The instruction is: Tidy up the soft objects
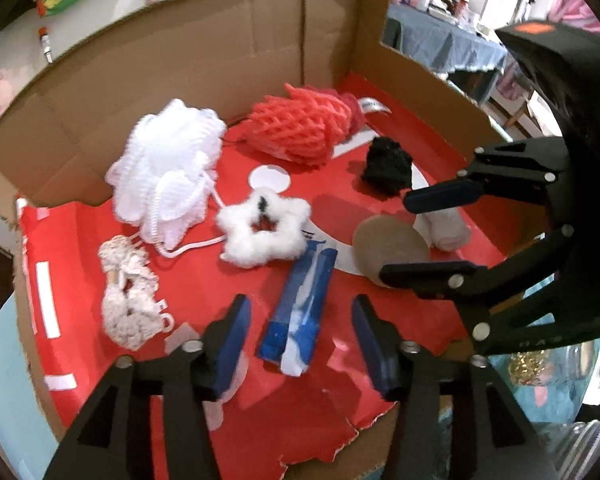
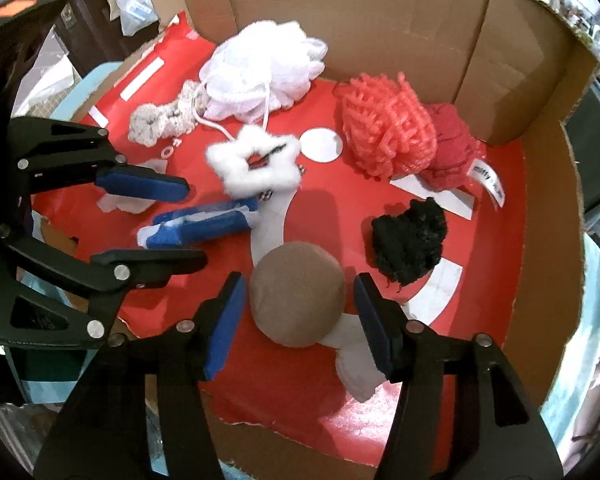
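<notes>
Soft things lie on a red sheet in a cardboard box (image 1: 204,52). My left gripper (image 1: 300,344) is open, its fingers either side of a blue and white pack (image 1: 300,312). My right gripper (image 2: 298,320) is open around a brown round sponge (image 2: 298,298), which also shows in the left wrist view (image 1: 388,246). A white fluffy scrunchie (image 1: 264,230) lies in the middle. A white mesh pouf (image 1: 168,168), a coral mesh pouf (image 1: 296,128), a black scrunchie (image 1: 388,166) and a cream knit piece (image 1: 128,308) lie around.
The box walls (image 2: 400,20) stand at the back and right; the near side is low and torn. A white roll (image 1: 446,228) lies beyond the brown sponge. A dark red cloth with a label (image 2: 456,152) sits by the coral pouf. A cluttered room lies outside.
</notes>
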`<state>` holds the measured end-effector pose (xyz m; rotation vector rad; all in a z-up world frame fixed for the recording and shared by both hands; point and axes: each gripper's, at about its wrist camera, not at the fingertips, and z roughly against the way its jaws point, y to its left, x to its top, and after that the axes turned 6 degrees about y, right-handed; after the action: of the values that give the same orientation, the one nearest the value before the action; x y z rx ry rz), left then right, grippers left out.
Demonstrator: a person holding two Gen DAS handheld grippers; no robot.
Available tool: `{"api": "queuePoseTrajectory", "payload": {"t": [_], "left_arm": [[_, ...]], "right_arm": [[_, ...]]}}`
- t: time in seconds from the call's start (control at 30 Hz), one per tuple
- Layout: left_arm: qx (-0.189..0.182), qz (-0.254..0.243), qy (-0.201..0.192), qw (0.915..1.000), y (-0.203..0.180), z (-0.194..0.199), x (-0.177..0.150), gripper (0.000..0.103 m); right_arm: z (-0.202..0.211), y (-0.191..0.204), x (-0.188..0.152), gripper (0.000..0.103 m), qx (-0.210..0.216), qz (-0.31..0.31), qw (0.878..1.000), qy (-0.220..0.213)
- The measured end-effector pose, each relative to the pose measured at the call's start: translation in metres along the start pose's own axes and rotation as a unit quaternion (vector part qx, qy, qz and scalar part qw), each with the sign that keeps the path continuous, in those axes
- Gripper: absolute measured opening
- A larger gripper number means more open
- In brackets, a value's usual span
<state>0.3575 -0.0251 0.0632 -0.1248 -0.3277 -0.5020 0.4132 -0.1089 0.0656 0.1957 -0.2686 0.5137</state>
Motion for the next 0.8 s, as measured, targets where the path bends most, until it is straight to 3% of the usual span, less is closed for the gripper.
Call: {"api": "queuePoseTrajectory", "payload": {"t": [0.2, 0.4, 0.47, 0.8], "left_arm": [[0.001, 0.036, -0.039, 0.9986, 0.005, 0.035, -0.012, 0.076], [0.006, 0.089, -0.079, 0.9928, 0.008, 0.072, -0.03, 0.098], [0.011, 0.114, -0.091, 0.9892, 0.01, 0.082, -0.038, 0.1], [0.028, 0.172, -0.08, 0.9815, 0.005, 0.075, -0.062, 0.1]], "right_arm": [[0.028, -0.004, -0.003, 0.056, -0.016, -0.026, 0.999, -0.015], [0.064, -0.003, -0.017, 0.068, -0.032, -0.065, 0.997, -0.04], [0.075, -0.002, -0.024, 0.075, -0.04, -0.08, 0.995, -0.047], [0.082, 0.012, -0.047, 0.076, -0.059, -0.131, 0.988, -0.054]]}}
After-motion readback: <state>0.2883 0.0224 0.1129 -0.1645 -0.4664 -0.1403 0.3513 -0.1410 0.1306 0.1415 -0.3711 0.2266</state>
